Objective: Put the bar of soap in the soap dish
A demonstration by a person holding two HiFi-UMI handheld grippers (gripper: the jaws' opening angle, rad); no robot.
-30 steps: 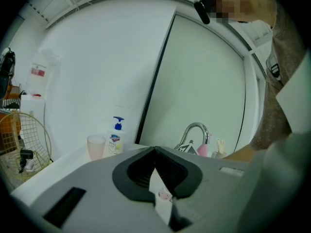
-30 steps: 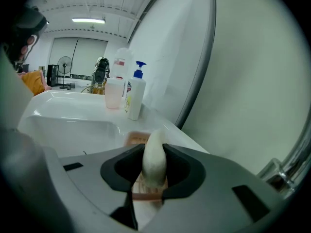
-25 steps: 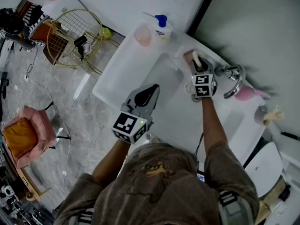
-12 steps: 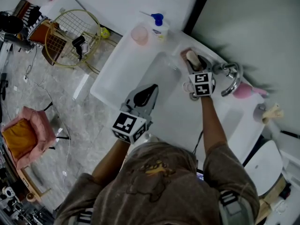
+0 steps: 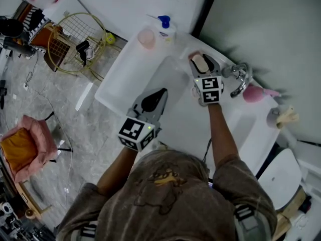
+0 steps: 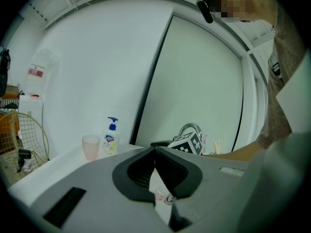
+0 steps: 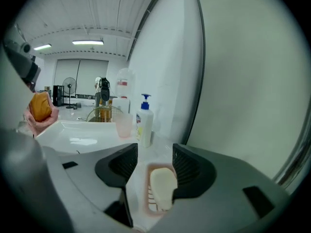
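Soap bar (image 7: 163,188) lies in the pink soap dish (image 7: 147,193) on the bench (image 5: 125,74). My right gripper (image 7: 154,155) has its jaws apart around it, so I judge it placed. My left gripper (image 6: 155,150), jaws closed on nothing, waits over the basin (image 5: 170,79), out of the way.

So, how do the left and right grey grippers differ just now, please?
Left gripper: jaws together, empty, over the white basin. Right gripper: jaws apart, either side of the pale soap bar in the pink soap dish, beyond the basin. Both carry marker cubes.
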